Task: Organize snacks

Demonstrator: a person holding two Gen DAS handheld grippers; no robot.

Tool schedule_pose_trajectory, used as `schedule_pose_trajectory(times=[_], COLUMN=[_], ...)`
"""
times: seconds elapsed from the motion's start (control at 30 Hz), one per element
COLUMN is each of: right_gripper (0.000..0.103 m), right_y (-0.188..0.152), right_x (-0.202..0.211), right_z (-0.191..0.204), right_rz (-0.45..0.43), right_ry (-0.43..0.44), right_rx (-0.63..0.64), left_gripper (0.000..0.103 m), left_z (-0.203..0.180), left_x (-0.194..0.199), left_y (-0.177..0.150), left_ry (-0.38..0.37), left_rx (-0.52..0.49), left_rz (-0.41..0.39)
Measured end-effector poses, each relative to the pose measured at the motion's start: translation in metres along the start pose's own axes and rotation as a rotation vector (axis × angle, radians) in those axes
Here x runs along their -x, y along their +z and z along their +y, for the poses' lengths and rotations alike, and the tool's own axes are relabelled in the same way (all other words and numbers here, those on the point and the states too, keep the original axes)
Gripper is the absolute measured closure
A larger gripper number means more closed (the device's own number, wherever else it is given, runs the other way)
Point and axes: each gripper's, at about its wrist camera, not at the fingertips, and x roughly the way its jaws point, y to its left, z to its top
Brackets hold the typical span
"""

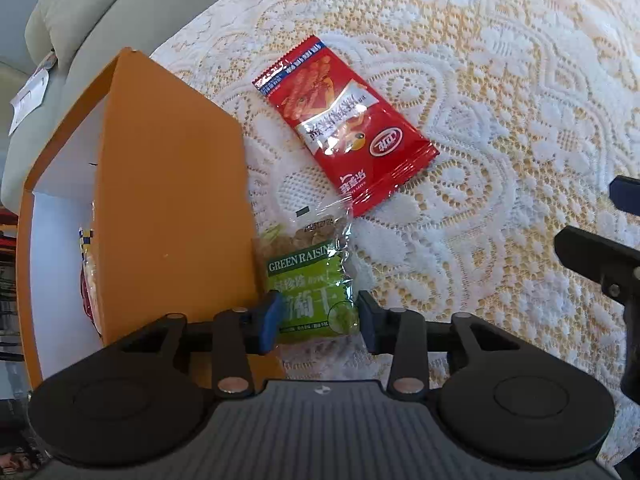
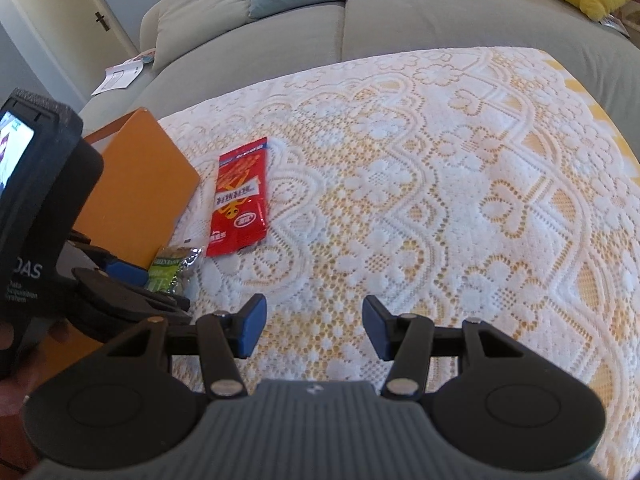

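Observation:
A green raisin packet point(image 1: 310, 296) lies on the lace tablecloth point(image 1: 480, 120) against the outer wall of the orange box point(image 1: 172, 200). My left gripper point(image 1: 318, 322) points down over it, jaws open. Its blue pads point(image 1: 267, 320) stand close on either side of the packet, which lies flat and unsqueezed. A red snack packet point(image 1: 344, 120) lies just beyond, its near end under the raisin packet's clear top edge. In the right wrist view my right gripper point(image 2: 314, 328) hovers open over bare lace with nothing between its fingers. The raisin packet point(image 2: 172, 270) and red packet point(image 2: 239, 200) lie to its left.
The orange box has a white inside, and another snack point(image 1: 86, 264) shows within it. A grey sofa point(image 2: 400, 20) with blue and yellow cushions runs along the table's far side. The left hand-held unit point(image 2: 40, 208) fills the left edge of the right wrist view.

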Motion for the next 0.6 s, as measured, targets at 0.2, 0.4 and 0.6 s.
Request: schedule_pose_trajectory(times=[0.2,0.4,0.6], right_gripper=[0.051,0.051,0.052], right_y=[0.008,0.021,0.033], right_x=[-0.002,-0.011,-0.036], right_z=[0.010,0.028,0.042], right_rz=[-0.008,-0.041,-0.040], right_ry=[0.012,0.044,0.070], right_rx=[0.032,0.125,0.211], left_gripper=[0.075,0.078,0.080], left_z=[0.016,0.035,0.059], left_x=[0.011,0.027,0.032], left_y=[-0.001,-0.003,-0.001], left_ry=[-0.075,-0.148,-0.282], left_rx=[0.082,0.150,0.261], left_rz=[-0.024,-0.047,-0.034])
